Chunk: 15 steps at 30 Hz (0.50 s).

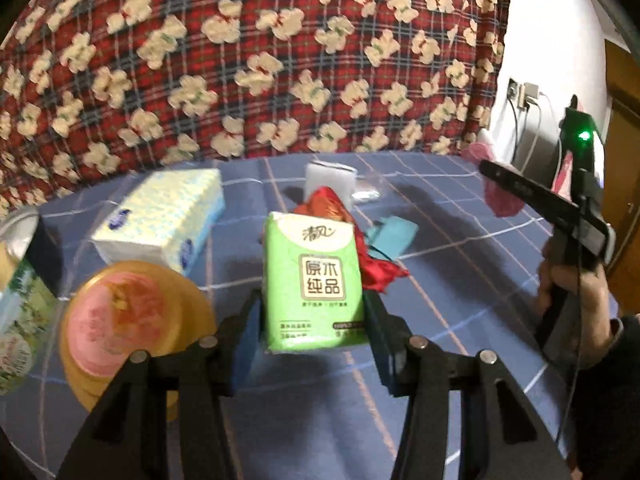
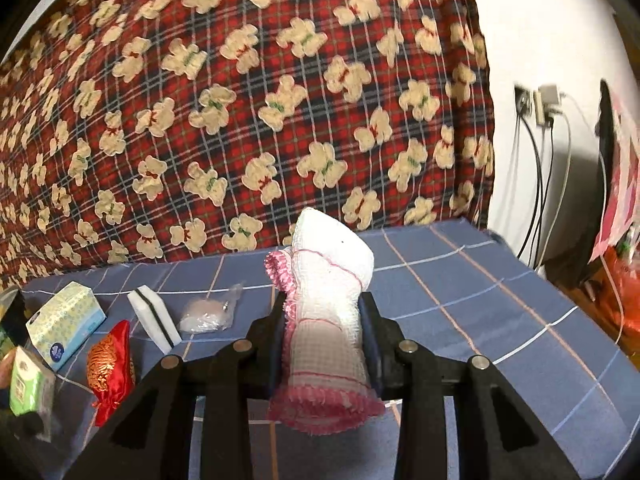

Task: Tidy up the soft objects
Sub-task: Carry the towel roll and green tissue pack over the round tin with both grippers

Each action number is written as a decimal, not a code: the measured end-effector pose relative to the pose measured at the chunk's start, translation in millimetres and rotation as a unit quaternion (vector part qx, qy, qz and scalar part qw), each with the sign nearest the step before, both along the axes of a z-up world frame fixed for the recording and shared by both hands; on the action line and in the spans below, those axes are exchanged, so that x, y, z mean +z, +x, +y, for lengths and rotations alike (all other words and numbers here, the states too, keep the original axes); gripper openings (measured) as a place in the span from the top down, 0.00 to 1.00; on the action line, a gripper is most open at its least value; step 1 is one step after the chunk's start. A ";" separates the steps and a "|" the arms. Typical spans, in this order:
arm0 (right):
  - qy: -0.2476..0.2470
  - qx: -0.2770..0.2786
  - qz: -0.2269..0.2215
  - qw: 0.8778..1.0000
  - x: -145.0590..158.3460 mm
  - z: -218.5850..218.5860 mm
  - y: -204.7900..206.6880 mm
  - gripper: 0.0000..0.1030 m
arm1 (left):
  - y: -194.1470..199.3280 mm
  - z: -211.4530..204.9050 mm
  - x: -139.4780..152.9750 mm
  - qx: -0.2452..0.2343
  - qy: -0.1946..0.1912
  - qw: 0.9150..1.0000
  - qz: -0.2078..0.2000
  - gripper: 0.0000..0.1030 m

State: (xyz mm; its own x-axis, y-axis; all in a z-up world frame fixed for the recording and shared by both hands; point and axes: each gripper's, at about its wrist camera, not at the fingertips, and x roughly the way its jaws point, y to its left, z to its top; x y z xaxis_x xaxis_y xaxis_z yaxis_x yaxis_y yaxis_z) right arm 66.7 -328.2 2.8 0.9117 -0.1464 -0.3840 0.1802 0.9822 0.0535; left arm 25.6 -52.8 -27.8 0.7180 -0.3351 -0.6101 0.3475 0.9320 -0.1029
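My left gripper [image 1: 314, 312] is shut on a green tissue pack [image 1: 314, 280], holding it upright above the blue checked sheet [image 1: 440, 320]. That pack [image 2: 26, 388] also shows at the far left of the right wrist view. My right gripper [image 2: 324, 312] is shut on a rolled white cloth with pink trim [image 2: 328, 300], held off the sheet. In the left wrist view, a hand holds that gripper at the right edge, with the pink-edged cloth [image 1: 500, 196] hanging from it. On the sheet lie a red embroidered pouch [image 2: 110, 368], a white sponge [image 2: 154, 320] and a tissue box [image 2: 66, 324].
A small clear plastic bag [image 2: 208, 312] lies beside the sponge, and a teal item [image 1: 390, 236] behind the pouch. A round yellow tin with a pink lid [image 1: 128, 316] and a can [image 1: 20, 300] stand at left. A red bear-print blanket [image 2: 240, 120] rises behind; cables [image 2: 536, 184] hang on the wall.
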 end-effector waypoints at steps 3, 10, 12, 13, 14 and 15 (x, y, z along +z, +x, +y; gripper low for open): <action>-0.040 -0.005 -0.020 0.999 5.0 17.9 -10.9 0.65 | 0.1 7.9 2.5 0.011 0.002 1.000 -0.016 0.52; -0.069 0.012 -0.051 0.996 10.6 65.8 -48.8 0.65 | 0.0 25.1 6.4 0.047 0.022 0.997 -0.059 0.52; -0.072 0.019 -0.060 0.995 11.2 81.6 -59.4 0.65 | -0.1 29.9 7.7 0.048 0.016 0.997 -0.065 0.52; -0.072 0.023 -0.063 0.995 11.2 89.0 -63.5 0.65 | -0.3 32.6 8.8 0.047 0.010 0.997 -0.068 0.52; -0.069 0.028 -0.065 0.995 11.1 96.1 -67.3 0.65 | -1.0 34.8 9.6 0.046 0.008 0.996 -0.071 0.52; -0.066 0.035 -0.066 0.995 10.9 103.5 -70.3 0.65 | -1.7 35.6 10.7 0.045 0.008 0.996 -0.074 0.52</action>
State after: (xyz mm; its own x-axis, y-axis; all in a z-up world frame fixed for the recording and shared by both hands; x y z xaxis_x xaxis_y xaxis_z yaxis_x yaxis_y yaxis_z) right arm -3.6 -224.7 13.7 0.9624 -0.1222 -0.2427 0.1113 0.9921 -0.0583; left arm 23.9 -17.2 -17.1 0.8273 -0.2555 -0.5003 0.2723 0.9614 -0.0408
